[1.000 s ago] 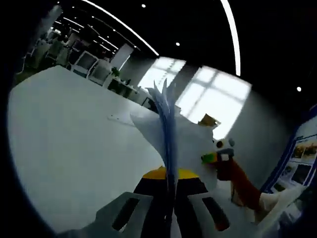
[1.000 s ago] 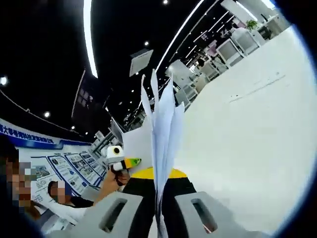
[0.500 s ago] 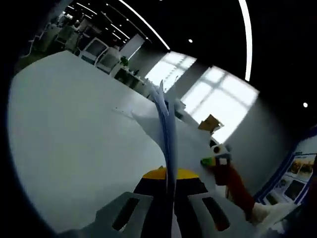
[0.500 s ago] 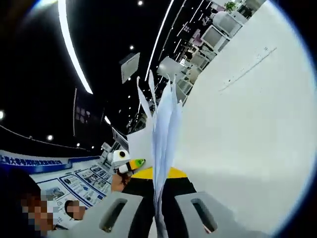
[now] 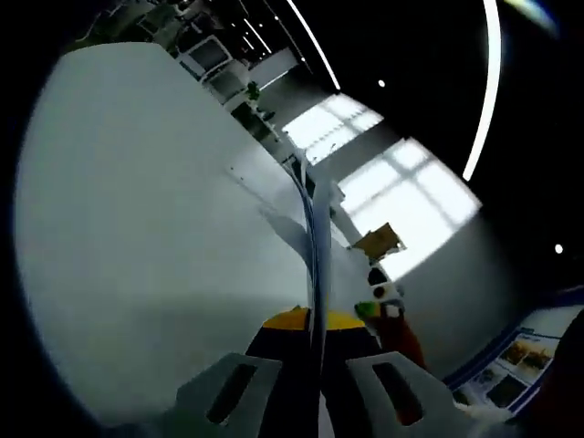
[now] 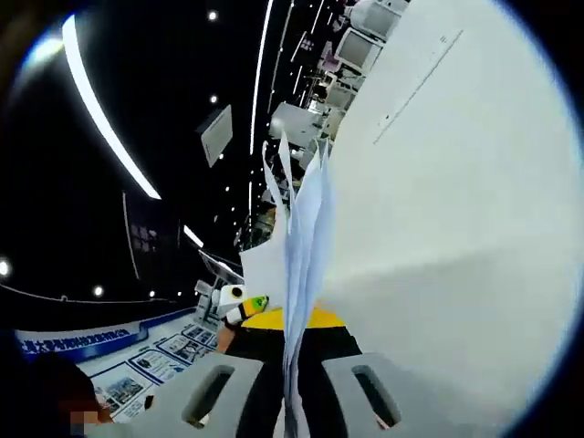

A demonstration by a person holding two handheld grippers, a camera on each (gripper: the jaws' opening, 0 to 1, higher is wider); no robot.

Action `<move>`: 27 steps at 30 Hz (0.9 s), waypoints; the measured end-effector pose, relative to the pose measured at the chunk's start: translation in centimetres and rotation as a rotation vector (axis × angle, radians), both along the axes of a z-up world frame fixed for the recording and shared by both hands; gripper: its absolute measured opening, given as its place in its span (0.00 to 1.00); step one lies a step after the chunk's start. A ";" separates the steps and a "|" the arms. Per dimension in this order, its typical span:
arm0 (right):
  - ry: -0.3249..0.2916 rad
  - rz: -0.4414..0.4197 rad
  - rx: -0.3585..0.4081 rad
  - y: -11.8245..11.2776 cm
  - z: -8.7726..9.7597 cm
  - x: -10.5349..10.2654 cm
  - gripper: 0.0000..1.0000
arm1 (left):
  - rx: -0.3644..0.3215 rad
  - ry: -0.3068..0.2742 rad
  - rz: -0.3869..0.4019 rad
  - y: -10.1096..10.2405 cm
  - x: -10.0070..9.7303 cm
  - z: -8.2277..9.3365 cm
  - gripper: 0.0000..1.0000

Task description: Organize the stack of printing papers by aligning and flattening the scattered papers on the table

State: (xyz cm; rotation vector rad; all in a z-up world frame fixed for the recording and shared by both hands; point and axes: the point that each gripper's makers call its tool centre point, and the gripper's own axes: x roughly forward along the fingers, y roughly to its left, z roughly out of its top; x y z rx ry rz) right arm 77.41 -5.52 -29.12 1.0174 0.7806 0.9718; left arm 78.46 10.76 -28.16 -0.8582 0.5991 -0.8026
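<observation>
The left gripper point(image 5: 313, 383) and right gripper point(image 6: 294, 388) each have jaws clamped on the stack of printing papers point(image 5: 315, 242), held edge-on above the white surface point(image 5: 146, 228); its sheets fan apart in the right gripper view.

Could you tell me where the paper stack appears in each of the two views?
Left gripper view: papers rise edge-on from the centre bottom, pinched in the left tool.
Right gripper view: papers fan up centrally from the right tool.
Shared landmark: the white table.
</observation>
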 end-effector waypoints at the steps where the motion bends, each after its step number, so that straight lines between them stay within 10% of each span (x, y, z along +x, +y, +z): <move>1: -0.021 -0.025 -0.037 -0.4 -0.7 1.2 0.00 | 0.005 -0.030 0.003 0.1 0.6 -0.3 0.06; 7: -0.254 -0.024 -0.111 0.0 -1.2 2.6 0.00 | 0.012 -0.134 -0.003 0.2 2.7 -0.9 0.06; 9: -0.236 0.008 -0.126 0.2 -1.8 2.4 0.00 | 0.008 -0.124 0.008 0.3 3.4 -1.4 0.06; 14: -0.589 0.038 -0.391 -0.1 -3.7 4.1 0.00 | 0.140 -0.197 0.005 0.0 4.6 -3.4 0.07; 20: -0.774 0.065 -0.494 0.3 -2.9 3.4 0.00 | 0.262 -0.364 -0.027 0.0 4.7 -3.2 0.07; 27: -0.930 0.066 -0.638 0.2 -2.6 3.2 0.00 | 0.605 -0.620 -0.055 -0.1 4.2 -3.3 0.07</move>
